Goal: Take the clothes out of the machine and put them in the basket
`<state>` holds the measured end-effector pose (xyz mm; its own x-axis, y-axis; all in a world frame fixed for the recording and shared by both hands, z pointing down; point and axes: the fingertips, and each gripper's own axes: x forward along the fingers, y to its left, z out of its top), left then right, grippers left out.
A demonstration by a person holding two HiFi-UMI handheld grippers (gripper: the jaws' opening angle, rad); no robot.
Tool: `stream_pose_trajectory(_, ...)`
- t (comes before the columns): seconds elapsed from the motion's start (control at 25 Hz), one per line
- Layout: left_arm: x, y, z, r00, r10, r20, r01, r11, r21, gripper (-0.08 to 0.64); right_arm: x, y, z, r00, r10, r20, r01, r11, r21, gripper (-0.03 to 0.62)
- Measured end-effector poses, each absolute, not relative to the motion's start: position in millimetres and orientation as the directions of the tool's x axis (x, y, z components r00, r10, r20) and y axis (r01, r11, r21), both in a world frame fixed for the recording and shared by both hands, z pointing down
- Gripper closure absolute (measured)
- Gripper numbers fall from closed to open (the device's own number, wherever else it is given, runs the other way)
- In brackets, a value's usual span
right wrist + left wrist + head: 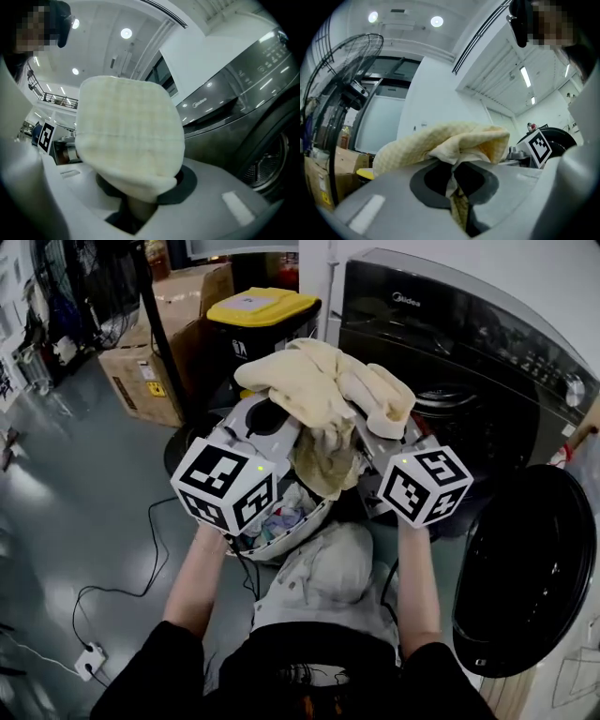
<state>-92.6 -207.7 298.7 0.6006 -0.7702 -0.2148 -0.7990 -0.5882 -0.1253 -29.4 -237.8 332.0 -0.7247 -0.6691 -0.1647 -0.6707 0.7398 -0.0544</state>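
Observation:
A cream waffle-weave cloth [319,381] hangs bunched between both grippers, held up over a white basket [302,532] that has other clothes in it. My left gripper [270,423] is shut on the cloth's left part; in the left gripper view a fold of the cloth [445,145] is pinched between the jaws of the left gripper [457,192]. My right gripper [377,442] is shut on the right part; in the right gripper view the cloth [129,140] drapes over the right gripper [136,208] and hides its fingertips. The dark washing machine [441,343] stands at the right, its round door [530,568] swung open.
A black bin with a yellow lid [258,320] and cardboard boxes [164,343] stand behind the basket. A fan's pole [155,324] rises at the left. Cables [122,592] and a power strip [91,662] lie on the grey floor. The person's knee [328,568] is just below the basket.

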Motion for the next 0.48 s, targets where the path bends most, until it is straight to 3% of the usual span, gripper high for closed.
stream_pose_trajectory(0.32, -167, -195, 289, 0.462, -0.86, -0.217, -0.886, -0.439, -0.149, 0.54, -121, -233, 332, -0.841, -0.513, -0.174, -0.502, 0.859, -0.104, 0.454)
stream_pose_trajectory(0.48, -196, -196, 319, 0.419, -0.897, -0.139, -0.907, -0.404, -0.121, 0.54, -153, -233, 362, -0.878, -0.469, -0.099, -0.458, 0.881, -0.115, 0.454)
